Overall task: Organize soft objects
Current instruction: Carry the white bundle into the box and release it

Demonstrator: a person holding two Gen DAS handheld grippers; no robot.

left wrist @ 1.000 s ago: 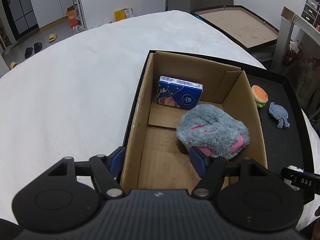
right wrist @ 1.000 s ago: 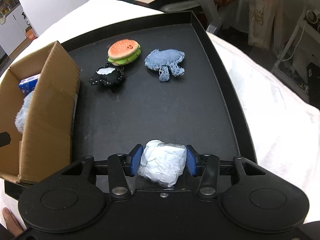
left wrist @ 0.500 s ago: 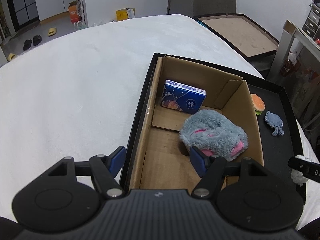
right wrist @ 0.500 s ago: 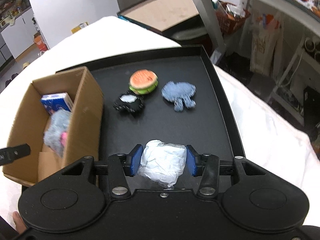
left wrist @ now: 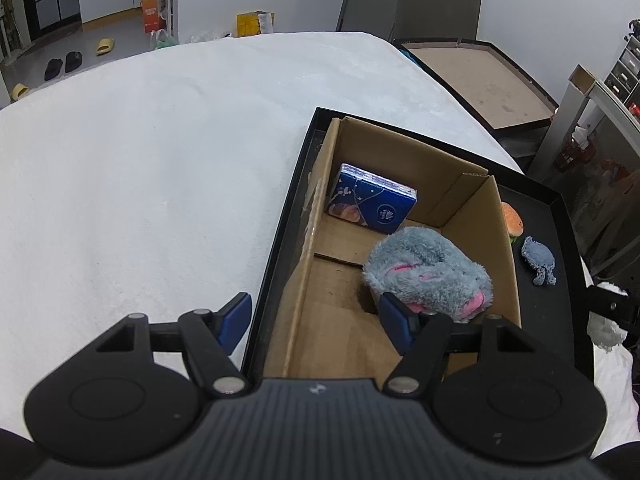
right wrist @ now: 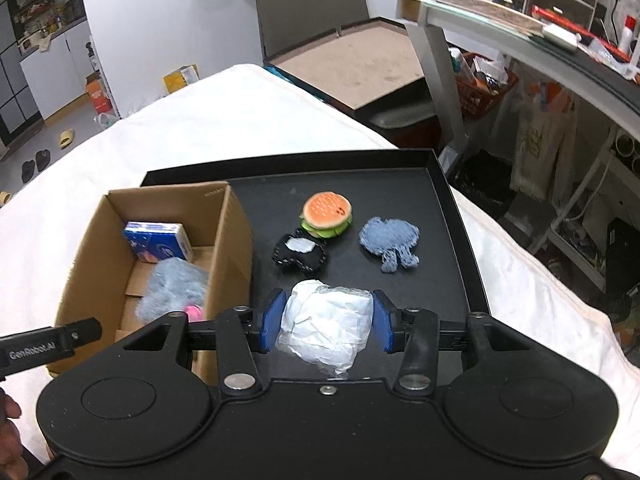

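Matt corrugated cardboard box (left wrist: pixel 472 216), fluffy plush (left wrist: pixel 428 272)

We're in a lived-in room used as a workspace: beyond the tongs lies a white-covered table (left wrist: pixel 152 168), slippers (left wrist: pixel 64 62) sit on the floor far ahead to the left, cartons (left wrist: pixel 154 14) stand by the white wall, and a cluttered metal shelf (right wrist: pixel 520 28) crowds the right.

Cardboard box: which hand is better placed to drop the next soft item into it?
Right. The right gripper already has the white wrapped bundle clamped between its fingers, with the cardboard box just beside it. The left gripper is open and empty, straddling the box's near left wall.
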